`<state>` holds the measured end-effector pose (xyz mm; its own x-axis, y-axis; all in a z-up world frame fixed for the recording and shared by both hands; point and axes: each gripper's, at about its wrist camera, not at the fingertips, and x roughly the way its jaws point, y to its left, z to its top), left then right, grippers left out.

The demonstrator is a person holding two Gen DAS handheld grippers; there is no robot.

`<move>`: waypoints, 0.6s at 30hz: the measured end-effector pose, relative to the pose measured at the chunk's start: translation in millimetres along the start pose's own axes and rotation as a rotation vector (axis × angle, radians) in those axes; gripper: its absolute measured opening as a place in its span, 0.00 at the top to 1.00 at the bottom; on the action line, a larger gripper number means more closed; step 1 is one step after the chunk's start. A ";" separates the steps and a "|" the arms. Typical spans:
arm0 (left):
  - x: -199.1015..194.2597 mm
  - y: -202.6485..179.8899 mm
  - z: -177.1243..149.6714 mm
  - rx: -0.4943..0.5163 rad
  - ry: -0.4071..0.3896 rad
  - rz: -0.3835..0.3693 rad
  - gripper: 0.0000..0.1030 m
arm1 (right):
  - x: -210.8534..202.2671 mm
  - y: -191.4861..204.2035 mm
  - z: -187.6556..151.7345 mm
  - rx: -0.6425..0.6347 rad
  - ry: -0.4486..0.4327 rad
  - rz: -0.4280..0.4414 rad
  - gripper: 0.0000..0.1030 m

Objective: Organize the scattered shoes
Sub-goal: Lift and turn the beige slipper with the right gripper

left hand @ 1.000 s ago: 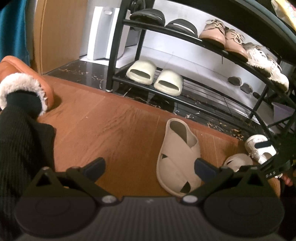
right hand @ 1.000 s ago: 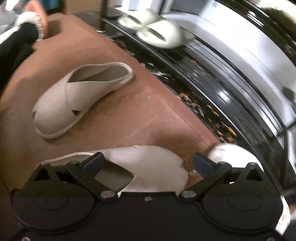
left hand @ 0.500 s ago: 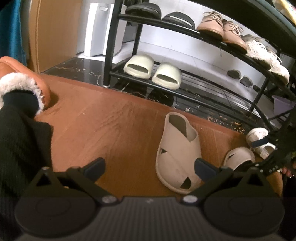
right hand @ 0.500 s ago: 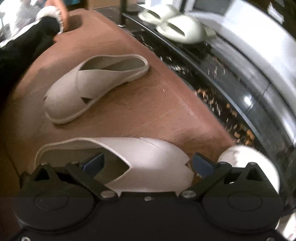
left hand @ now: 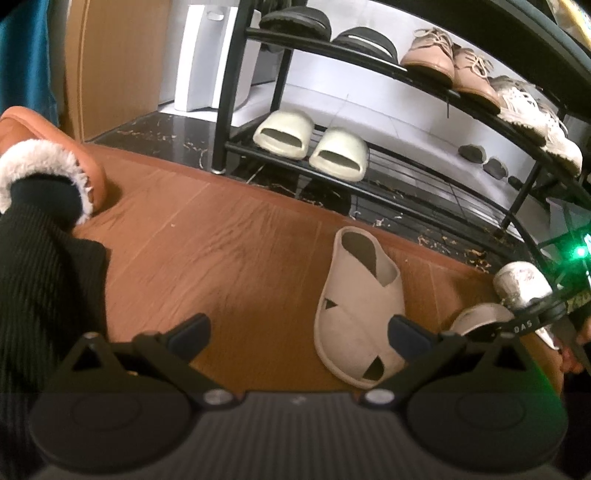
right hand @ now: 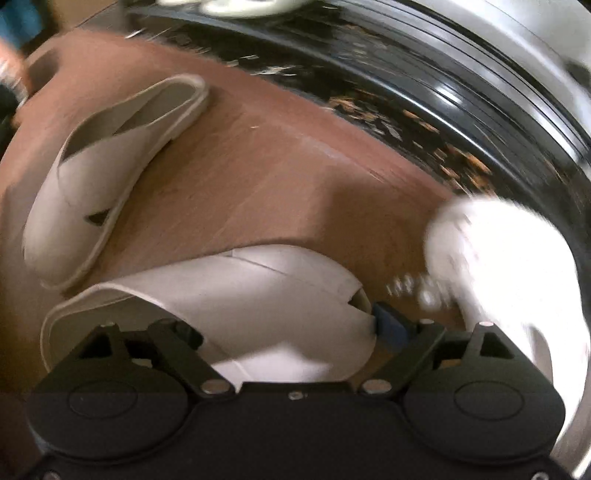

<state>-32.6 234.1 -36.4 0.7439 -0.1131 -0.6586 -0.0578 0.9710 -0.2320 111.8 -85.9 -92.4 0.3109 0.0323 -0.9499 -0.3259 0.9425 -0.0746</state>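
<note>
Two beige cross-strap slippers lie on the wood floor (left hand: 229, 236) in front of you. Your right gripper (right hand: 284, 325) points steeply down over the near slipper (right hand: 266, 295); its jaws have just been closing, with the slipper's upper between them: the blue right pad sits at the toe edge, the left finger is down inside the heel opening, and whether the pads press yet you cannot tell through the blur. Just beside that slipper, to its right, is a white shoe (right hand: 498, 251). The far slipper (left hand: 360, 306) lies flat a little way off, heel toward the rack (left hand: 225, 110). Your left gripper (left hand: 299, 332) hangs wide and empty above bare floor, its right finger in front of that slipper's edge. At the left of its view a dark ribbed sleeve or leg (left hand: 40, 266) ends in an orange fur-lined slipper (left hand: 55, 158). Beyond the wood comes dark speckled tile, where the black rack stands. Its bottom wire shelf holds one pair of cream slides (left hand: 314, 142), openings toward you, side by side at the left end; the remaining shelf is bare wire. The shelf above carries, left to right, two black slides (left hand: 328, 31), a tan laced pair (left hand: 450, 64) and white sneakers (left hand: 535, 118). Behind the rack's left post stands a white bag (left hand: 210, 55).
</note>
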 end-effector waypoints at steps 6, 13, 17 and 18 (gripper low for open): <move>-4.2 0.6 0.5 -0.003 -0.019 -0.016 0.01 | -19.1 -24.8 -50.7 0.601 0.075 -0.126 0.13; -6.6 3.0 1.4 -0.015 -0.028 -0.021 0.01 | -25.3 -27.5 -118.6 1.273 0.098 0.003 0.00; -9.7 5.8 1.3 -0.023 -0.039 -0.013 0.01 | -32.6 -13.2 -120.0 1.191 0.057 0.073 0.00; -10.4 7.1 1.4 -0.029 -0.042 -0.013 0.01 | -36.3 -12.7 -120.9 1.156 0.052 0.095 0.00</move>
<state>-39.8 242.4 -30.2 0.7721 -0.1160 -0.6249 -0.0666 0.9630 -0.2611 -3.3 -139.2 -93.7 0.2827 0.1308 -0.9503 0.6723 0.6796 0.2935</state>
